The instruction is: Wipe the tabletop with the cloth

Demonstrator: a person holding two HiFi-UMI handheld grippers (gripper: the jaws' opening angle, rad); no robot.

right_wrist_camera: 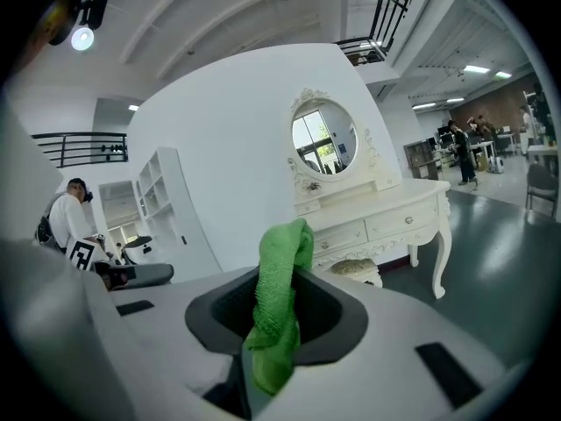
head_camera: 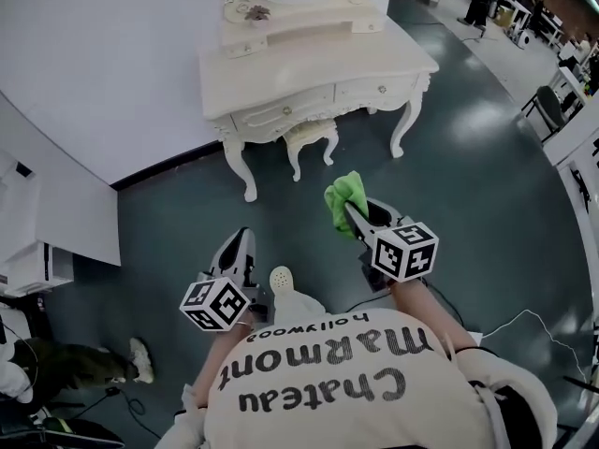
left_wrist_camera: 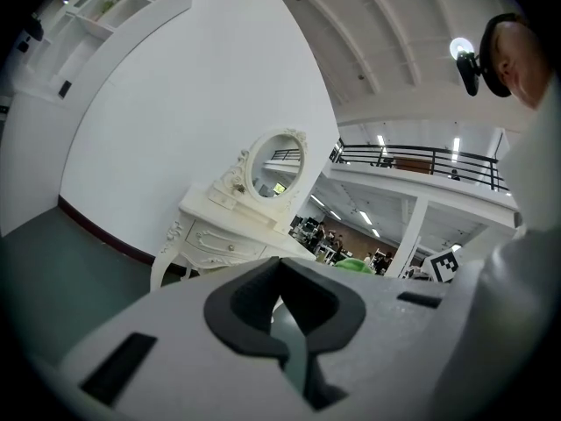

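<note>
We hold two grippers. The right gripper (head_camera: 354, 215), centre frame, pinches the one crumpled green cloth (head_camera: 343, 193). The left gripper (head_camera: 245, 239) has its jaws pressed together, empty. One white ornate dressing table (head_camera: 318, 59) stands upper centre, both drawers (head_camera: 281, 115) closed.

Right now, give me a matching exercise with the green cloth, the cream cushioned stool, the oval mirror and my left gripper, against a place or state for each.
1. green terry cloth
2. cream cushioned stool
3. oval white-framed mirror
4. left gripper

A. partly under the white dressing table
B. jaws together, nothing between them
C. pinched in the right gripper
D. on top of the dressing table

Pairs: 1-C, 2-A, 3-D, 4-B.
</note>
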